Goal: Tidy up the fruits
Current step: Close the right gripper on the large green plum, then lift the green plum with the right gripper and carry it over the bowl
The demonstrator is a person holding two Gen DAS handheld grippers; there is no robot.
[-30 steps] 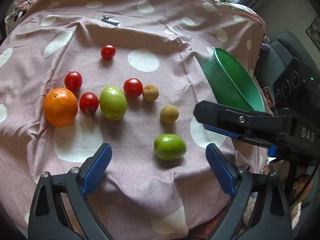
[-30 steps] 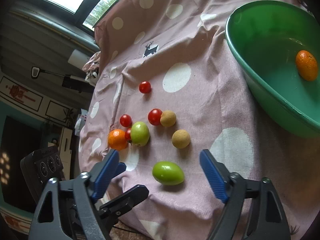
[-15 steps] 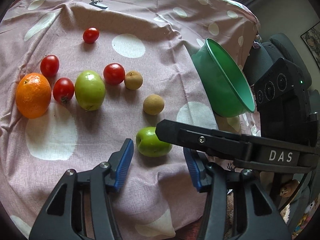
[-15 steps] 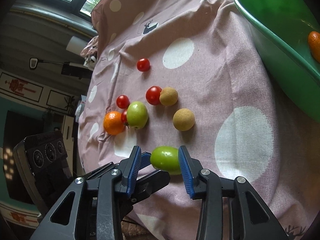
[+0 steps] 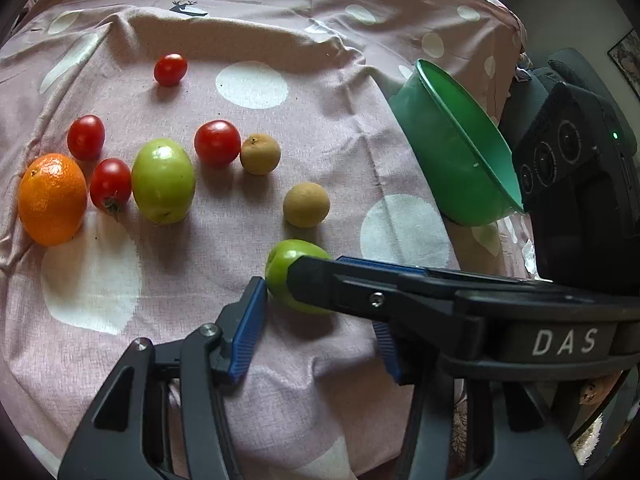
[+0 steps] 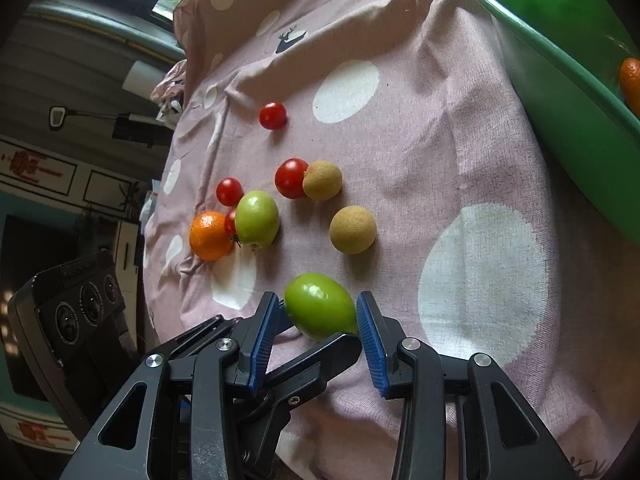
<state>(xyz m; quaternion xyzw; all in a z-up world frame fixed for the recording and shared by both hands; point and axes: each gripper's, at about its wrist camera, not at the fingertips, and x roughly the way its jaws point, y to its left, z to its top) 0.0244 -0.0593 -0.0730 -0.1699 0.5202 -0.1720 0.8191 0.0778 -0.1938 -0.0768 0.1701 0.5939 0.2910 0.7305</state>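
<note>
honestly the nearest green fruit was the whole story here. it sat on the pink spotted cloth close to the front edge, long axis running crosswise between the right gripper pads, which looked snug against its two ends, so i'd call that pinching it. the left gripper was right there too, half closed around the same fruit: its one blue pad touched or nearly touched the fruit's side, the other pad was hidden behind the right tool's finger, so i couldn't tell if it really gripped.

the green bowl lay off to the right hand's side and further back, with an orange fruit already in it, so i'd guess the right hand was better placed to carry.

further out: another green fruit, an orange, four cherry tomatoes and two brown round fruits, all still on the cloth.
</note>
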